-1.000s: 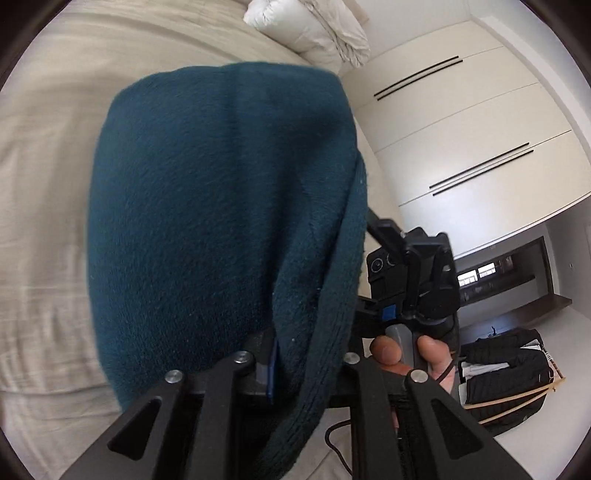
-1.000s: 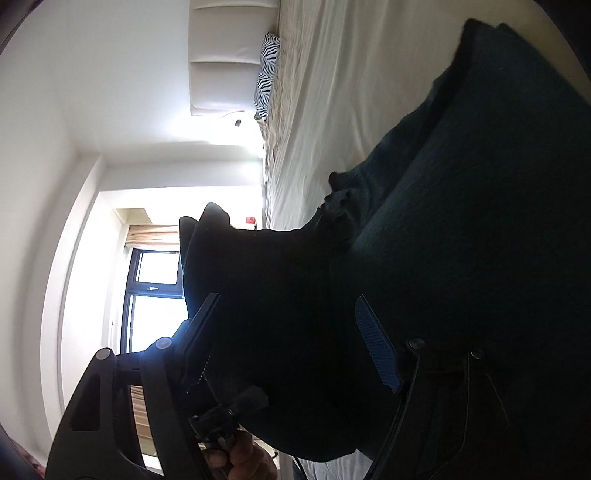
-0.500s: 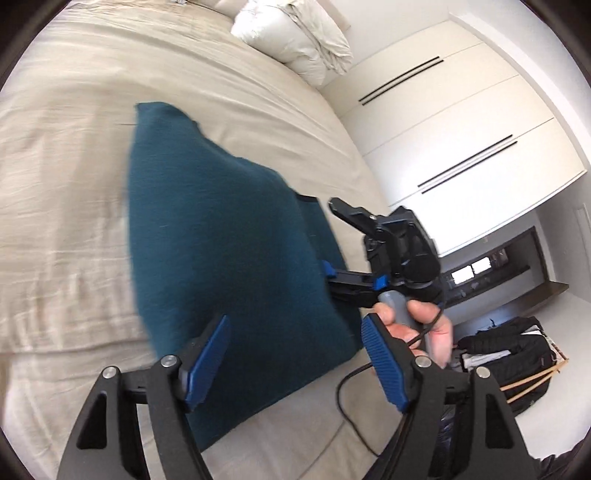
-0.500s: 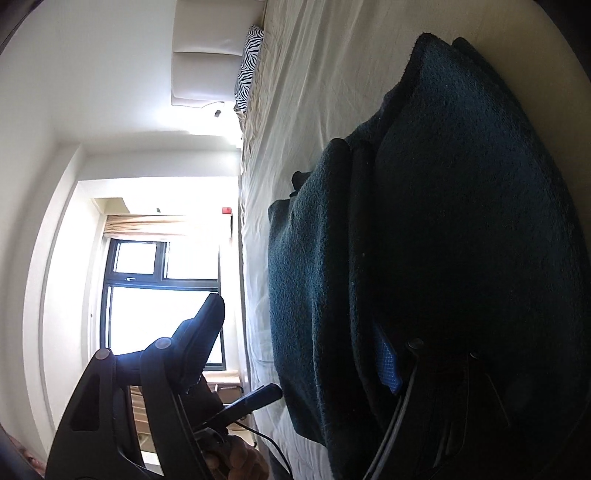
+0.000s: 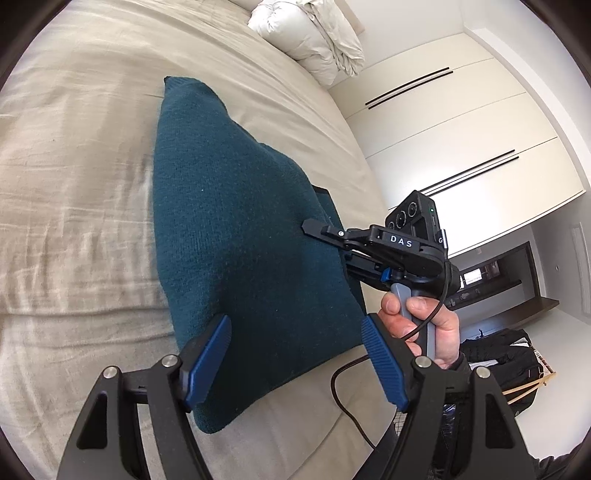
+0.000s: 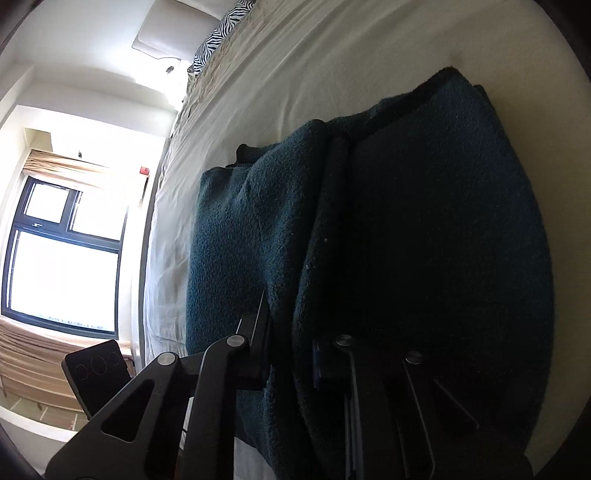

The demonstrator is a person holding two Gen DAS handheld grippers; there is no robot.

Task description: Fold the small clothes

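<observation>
Now the right gripper pinches the dark teal knitted garment near the bed's edge; the left gripper is wide open, empty. Let go gently, then smooth flat.

There is one dark teal sweater, and it lies on one bed. There are two hand-held grippers: the left hand-held gripper and the right hand-held gripper. One white pillow pile, one zebra pillow and one window show too.
</observation>
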